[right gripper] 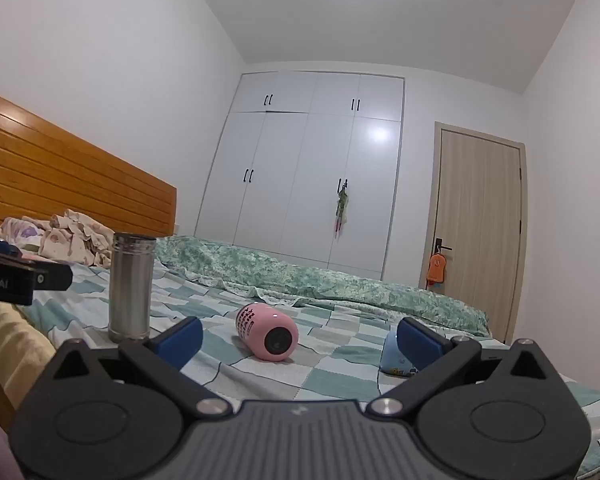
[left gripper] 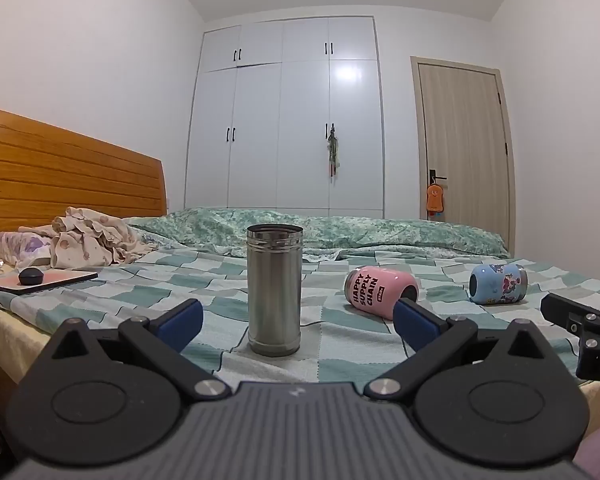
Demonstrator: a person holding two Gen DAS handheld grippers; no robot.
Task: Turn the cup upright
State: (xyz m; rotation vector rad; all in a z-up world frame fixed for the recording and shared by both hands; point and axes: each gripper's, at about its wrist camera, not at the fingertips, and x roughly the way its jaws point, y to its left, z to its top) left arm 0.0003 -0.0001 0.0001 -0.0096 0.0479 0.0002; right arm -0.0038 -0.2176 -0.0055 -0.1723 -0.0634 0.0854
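The pink cup [left gripper: 381, 291] lies on its side on the checked bed [left gripper: 140, 292], right of a steel cup [left gripper: 274, 288] that stands upright with its mouth up. A blue cup [left gripper: 498, 283] also lies on its side, farther right. The left gripper [left gripper: 298, 322] is spread wide, near the steel cup without touching it. The right gripper [right gripper: 300, 340] is spread too, holding nothing, short of the pink cup.

I am seeing a white four-door wardrobe [left gripper: 284, 120] standing behind the bed with the checked green-and-white sheet [left gripper: 180, 280]. A crumpled floral cloth [left gripper: 88, 240] is lying beside the orange slatted wooden headboard [left gripper: 60, 176], and an orange plush toy [left gripper: 435, 197] is hanging on the beige wooden door [left gripper: 464, 148].
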